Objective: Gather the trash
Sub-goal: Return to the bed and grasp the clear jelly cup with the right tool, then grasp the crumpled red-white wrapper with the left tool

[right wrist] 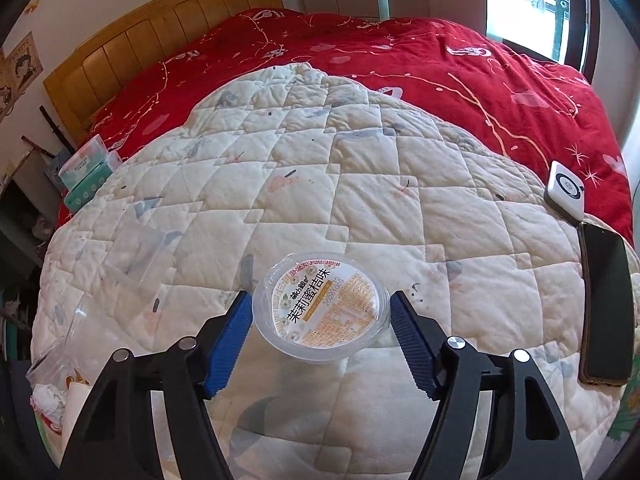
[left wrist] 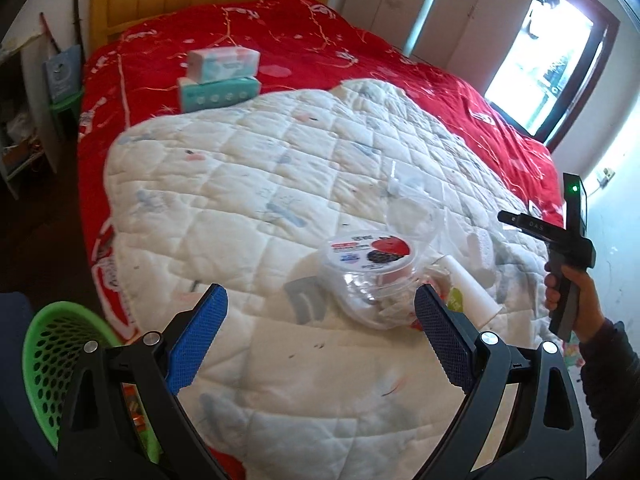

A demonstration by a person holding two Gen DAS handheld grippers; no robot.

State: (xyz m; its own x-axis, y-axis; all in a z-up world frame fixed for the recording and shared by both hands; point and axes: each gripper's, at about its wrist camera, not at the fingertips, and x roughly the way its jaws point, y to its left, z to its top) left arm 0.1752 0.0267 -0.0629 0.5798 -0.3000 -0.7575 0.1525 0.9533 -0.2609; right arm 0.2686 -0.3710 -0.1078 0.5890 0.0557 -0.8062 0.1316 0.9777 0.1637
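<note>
A clear jelly cup [right wrist: 324, 308] with an orange-printed lid stands on the white quilt [right wrist: 360, 184]. My right gripper [right wrist: 322, 300] straddles it, and both blue tips touch its rim. In the left wrist view a second clear cup [left wrist: 368, 256] with a red and black lid lies in a heap with clear plastic packaging [left wrist: 412, 204] and a white paper roll [left wrist: 476, 284]. My left gripper [left wrist: 320, 290] hovers wide open just short of that heap, with nothing between its fingers. A hand [left wrist: 576, 300] at the right edge holds the right gripper's handle.
A green mesh basket [left wrist: 44, 356] sits at the bed's near left corner. Two tissue packs [left wrist: 220, 80] lie on the red bedspread [left wrist: 360, 48]. A dark phone [right wrist: 604, 308] and a white charger [right wrist: 566, 192] rest at the right. A clear bag [right wrist: 136, 256] lies left.
</note>
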